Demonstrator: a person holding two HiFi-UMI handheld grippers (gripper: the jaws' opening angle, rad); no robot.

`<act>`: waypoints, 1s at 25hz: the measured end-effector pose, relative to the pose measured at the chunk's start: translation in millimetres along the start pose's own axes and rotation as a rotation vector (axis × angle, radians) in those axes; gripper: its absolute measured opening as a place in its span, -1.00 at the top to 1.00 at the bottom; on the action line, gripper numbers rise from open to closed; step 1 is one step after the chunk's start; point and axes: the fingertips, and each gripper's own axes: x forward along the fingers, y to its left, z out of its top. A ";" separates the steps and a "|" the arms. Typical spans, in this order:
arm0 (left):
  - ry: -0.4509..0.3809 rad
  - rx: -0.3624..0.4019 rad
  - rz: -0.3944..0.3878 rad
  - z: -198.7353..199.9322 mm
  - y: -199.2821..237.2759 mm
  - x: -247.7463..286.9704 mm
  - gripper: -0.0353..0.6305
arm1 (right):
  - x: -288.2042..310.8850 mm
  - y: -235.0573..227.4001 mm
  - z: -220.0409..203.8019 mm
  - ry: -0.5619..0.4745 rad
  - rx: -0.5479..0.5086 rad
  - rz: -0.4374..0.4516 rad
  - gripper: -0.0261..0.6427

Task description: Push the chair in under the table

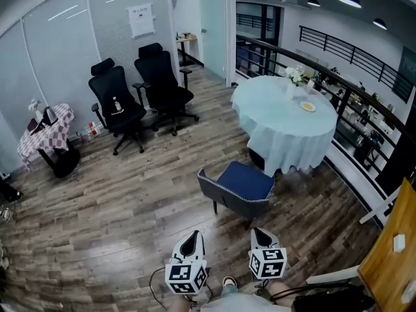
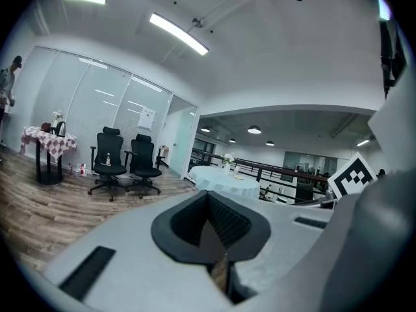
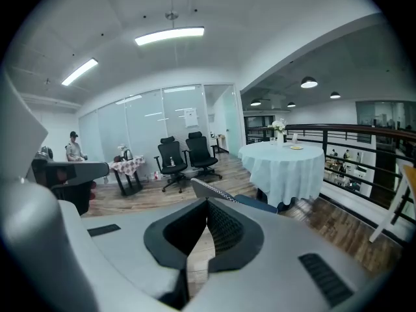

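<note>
A blue-seated chair point(image 1: 239, 186) with a grey patterned back stands on the wood floor, pulled out from a round table point(image 1: 286, 119) draped in a pale cloth. In the right gripper view the chair point(image 3: 224, 194) shows just beyond the jaws, with the table point(image 3: 286, 161) behind it. My left gripper point(image 1: 190, 247) and right gripper point(image 1: 261, 238) hover side by side at the bottom of the head view, a short way behind the chair's back and clear of it. Both are shut with nothing between the jaws. In the left gripper view the table point(image 2: 224, 180) lies far off.
Two black office chairs point(image 1: 140, 93) stand by the glass wall. A small table with a checked cloth point(image 1: 45, 135) is at the left. A railing point(image 1: 338, 86) curves behind the round table. A wooden board point(image 1: 393, 259) and white frame lie at the right. A person point(image 3: 75, 148) sits far left.
</note>
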 end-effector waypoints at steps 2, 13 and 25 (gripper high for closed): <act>0.001 0.003 0.005 5.6 -4.0 15.6 0.88 | 13.0 -5.1 6.3 0.007 0.007 0.019 0.87; 0.055 -0.009 0.016 -6.1 -31.5 93.0 0.88 | 63.6 -63.6 11.6 0.076 0.026 0.057 0.87; 0.118 0.018 0.051 -7.9 -20.9 133.0 0.88 | 103.4 -95.0 8.1 0.117 0.091 0.058 0.87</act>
